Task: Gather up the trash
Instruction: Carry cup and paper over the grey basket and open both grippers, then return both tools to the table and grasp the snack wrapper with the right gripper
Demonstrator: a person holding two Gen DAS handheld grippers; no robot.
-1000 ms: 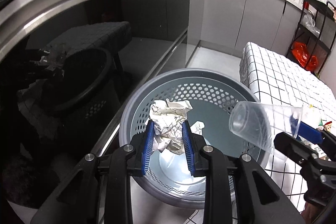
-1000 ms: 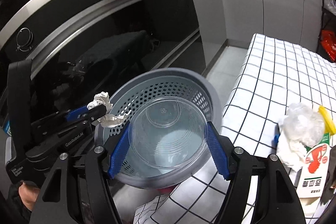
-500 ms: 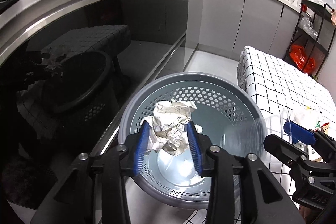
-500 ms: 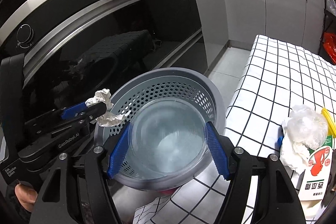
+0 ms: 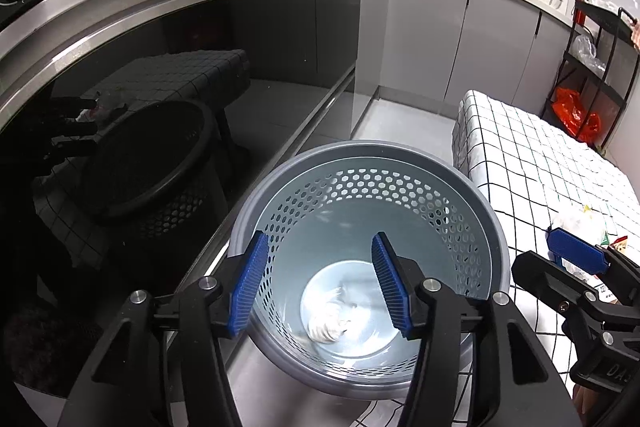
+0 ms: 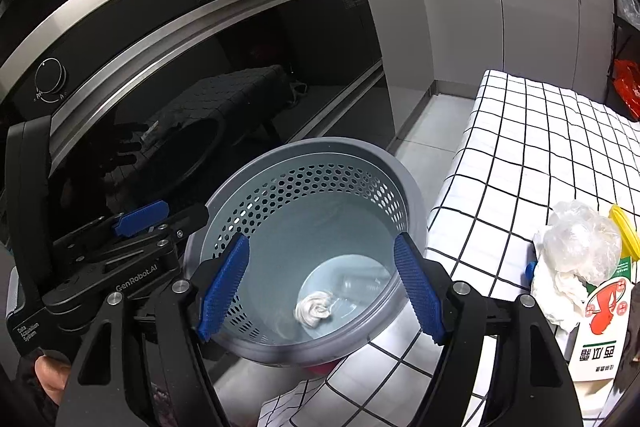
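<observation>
A grey perforated trash basket (image 5: pixel 362 149) stands on the floor between the oven front and the table. A crumpled paper ball (image 5: pixel 326 323) lies on its bottom, and beside the ball (image 6: pixel 316 309) lies a clear plastic cup (image 6: pixel 360 283) on its side. My left gripper (image 5: pixel 320 241) hangs over the basket's near left rim. Its jaws are opening and nothing is between them. My right gripper (image 6: pixel 321 241) hovers over the basket (image 6: pixel 400 167) from the right. Its jaws are opening too, with nothing between them.
A table with a white checked cloth (image 6: pixel 540 147) stands right of the basket. It carries a milk carton (image 6: pixel 600 331), a crumpled plastic bag on tissue (image 6: pixel 576 247) and a yellow lid (image 6: pixel 626 227). The dark glass oven door (image 6: pixel 200 87) is close on the left. A black rack with a red bag (image 5: pixel 576 115) stands at the back right.
The paper ball left my left gripper and dropped to the basket's bottom. The clear cup fell from my right gripper into the basket. Both pairs of jaws stand wider.
</observation>
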